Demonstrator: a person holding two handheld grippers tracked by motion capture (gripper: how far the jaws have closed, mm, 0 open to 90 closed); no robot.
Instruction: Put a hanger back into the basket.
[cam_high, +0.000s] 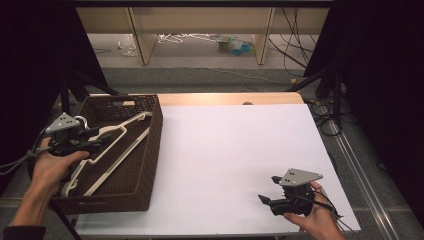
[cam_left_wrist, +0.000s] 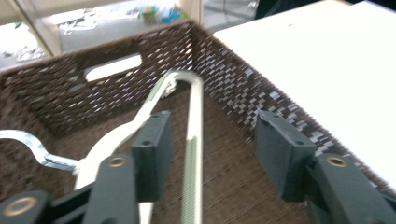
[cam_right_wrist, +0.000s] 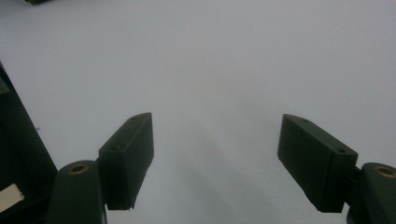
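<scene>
White plastic clothes hanger (cam_high: 112, 145) lying diagonally in dark brown woven basket (cam_high: 150, 165) at tabletop (cam_high: 235, 160) left, left gripper (cam_left_wrist: 210, 149) wide and empty above it, right gripper (cam_right_wrist: 217, 158) wide, near right; risk: hook snagging the weave.

Basket (cam_high: 150, 150) walls hem the hanger (cam_high: 120, 142); the white table (cam_high: 235, 155) lies open.

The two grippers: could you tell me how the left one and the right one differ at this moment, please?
The left gripper hangs over the brown woven basket, its jaws either side of the white hanger without pressing it; the right gripper rests over bare white table, nothing between its jaws. Both stand open.
</scene>
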